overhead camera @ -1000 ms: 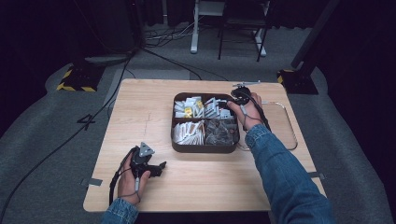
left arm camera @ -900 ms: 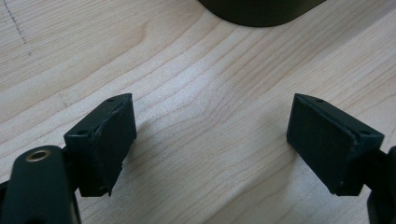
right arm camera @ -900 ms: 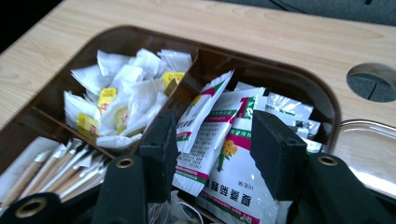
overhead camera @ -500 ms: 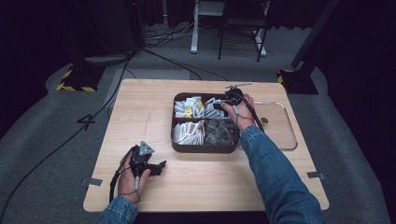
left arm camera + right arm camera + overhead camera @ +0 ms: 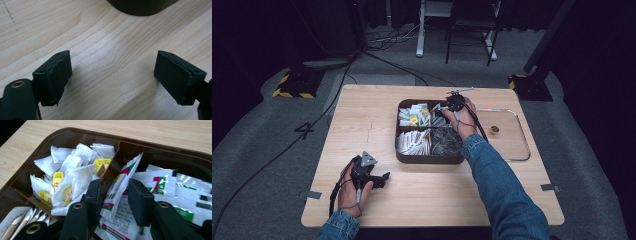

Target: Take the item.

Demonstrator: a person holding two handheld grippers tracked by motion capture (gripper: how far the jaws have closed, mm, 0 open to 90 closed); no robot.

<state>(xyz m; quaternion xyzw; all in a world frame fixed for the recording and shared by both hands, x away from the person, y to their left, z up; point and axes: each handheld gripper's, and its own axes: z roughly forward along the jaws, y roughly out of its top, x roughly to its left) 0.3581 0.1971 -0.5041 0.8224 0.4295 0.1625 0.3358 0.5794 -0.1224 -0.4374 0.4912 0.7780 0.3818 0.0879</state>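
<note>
While its jaws close, the right hand-held gripper (image 5: 113, 195) straddles a glossy flat sachet (image 5: 120, 187).

We can't tell from the high view what lies in the dark near-right compartment (image 5: 446, 141) of the brown tray (image 5: 430, 159); its contents blur together. The small round thing (image 5: 495, 129) on the clear tray (image 5: 522, 152) is too small to name. In the right gripper view, the upright sachet (image 5: 117, 192) is partly hidden behind the black jaws, so whether the pads press it is unclear. Print on the sachets stays unreadable.
</note>
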